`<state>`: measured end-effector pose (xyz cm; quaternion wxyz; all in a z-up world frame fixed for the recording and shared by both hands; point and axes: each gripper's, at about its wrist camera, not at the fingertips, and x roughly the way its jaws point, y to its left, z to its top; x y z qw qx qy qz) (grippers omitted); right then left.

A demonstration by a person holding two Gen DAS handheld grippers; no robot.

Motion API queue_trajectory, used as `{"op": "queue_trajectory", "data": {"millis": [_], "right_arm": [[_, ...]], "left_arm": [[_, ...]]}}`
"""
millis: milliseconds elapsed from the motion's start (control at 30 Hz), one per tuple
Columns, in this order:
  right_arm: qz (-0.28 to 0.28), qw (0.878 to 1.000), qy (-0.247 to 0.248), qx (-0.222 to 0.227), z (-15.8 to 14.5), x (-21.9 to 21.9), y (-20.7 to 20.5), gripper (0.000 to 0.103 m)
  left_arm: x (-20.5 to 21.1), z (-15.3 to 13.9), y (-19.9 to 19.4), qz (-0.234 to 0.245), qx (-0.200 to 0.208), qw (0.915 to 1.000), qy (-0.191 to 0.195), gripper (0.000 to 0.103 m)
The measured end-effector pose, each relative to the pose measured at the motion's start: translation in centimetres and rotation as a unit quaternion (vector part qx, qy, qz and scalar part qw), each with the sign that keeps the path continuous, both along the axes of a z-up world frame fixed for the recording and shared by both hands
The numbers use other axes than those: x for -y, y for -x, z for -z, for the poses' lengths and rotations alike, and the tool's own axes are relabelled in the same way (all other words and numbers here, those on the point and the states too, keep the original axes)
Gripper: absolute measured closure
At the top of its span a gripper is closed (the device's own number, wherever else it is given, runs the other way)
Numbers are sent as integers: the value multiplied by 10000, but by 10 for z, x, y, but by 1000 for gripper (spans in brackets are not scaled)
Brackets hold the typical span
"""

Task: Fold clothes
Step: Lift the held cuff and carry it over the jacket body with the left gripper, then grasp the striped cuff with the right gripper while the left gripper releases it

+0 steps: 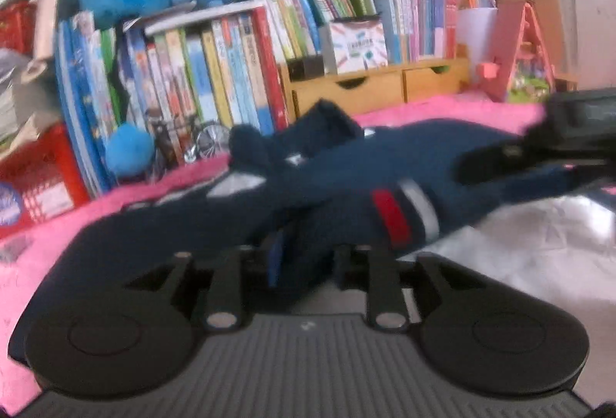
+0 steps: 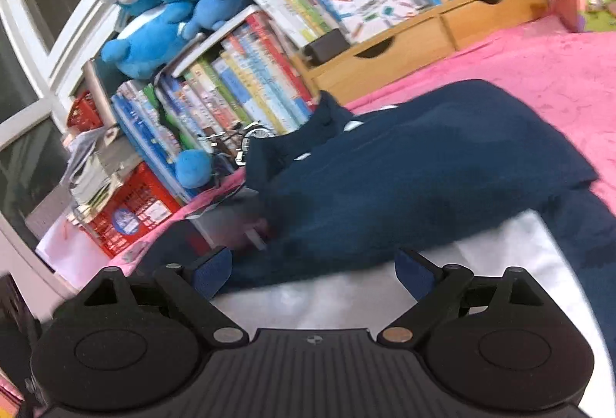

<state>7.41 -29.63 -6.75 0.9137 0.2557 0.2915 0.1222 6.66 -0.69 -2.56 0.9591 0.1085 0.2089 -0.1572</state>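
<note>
Looking down the left gripper [image 1: 304,256]: its fingers sit close together, narrow gap, and the navy top [image 1: 346,168] is bunched right over the tips. One blue pad [image 1: 275,260] peeks out from under the cloth. Can't tell whether the pads actually pinch the fabric or it's just draped over them, and the view is blurred. A cuff [image 1: 400,214] with a red band and a white band lies just ahead of the left fingers, a bit to the right. The right gripper [image 2: 313,271] is wide open: both blue pads show clearly, well apart, nothing clamped. Between them I see the near hem of the top and a silver sheet [image 2: 346,298] under it. In the left view the right gripper comes in from the right edge as a dark shape low over the top; contact unclear. The top is spread across the pink blanket [image 2: 539,64], partly on the sheet, collar end rumpled and raised toward the books [image 2: 250,91]. One flat panel is laid over toward the right side in the right view, with a darker strip running off to the lower right edge. Behind it: blue plush toys [image 2: 173,14] piled on the books, a wooden drawer unit [image 2: 404,44] at the blanket's far edge, and a red crate [image 2: 131,210] to the left.
</note>
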Motion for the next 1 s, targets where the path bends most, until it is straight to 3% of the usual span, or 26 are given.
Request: {"op": "queue_trajectory", "data": {"millis": [100,233,300,333,367,400,533,733,800,1000], "right_arm": [[-316,9994,18,-133,-2,-22,-20,8],[-434,9976,258,-484,3,-52,-42,7],[-418,9968,389,-562,3,-64,-48,22],[-366,9969,419,-559,2,-66,-50,43],[-350,9968,423,-583,1,-65,-50,79],[-354,9966,414,-621,0,-63,-50,89],[-406,9915,1229,-128,-27,-52,-41,89],[-149,9693,2376,621,-73,-25,-40,89],[20,9652,2533,657,-80,-10,-46,89],[326,9500,3058,542,-72,15,-74,89]], "left_arm": [[-14,-7,9,-48,-5,9998,169,59],[-43,-15,24,-259,102,9990,336,52],[-59,-16,30,-438,109,9982,401,52],[-66,-17,34,-532,120,9976,424,52],[-74,-18,37,-634,136,9969,453,51],[-83,-18,38,-739,155,9959,492,50],[-112,-23,35,-1146,172,9911,656,47],[-125,-22,29,-1403,97,9880,639,44],[-121,-18,30,-1362,85,9894,491,38],[-111,-6,26,-1303,-35,9914,68,37]]}}
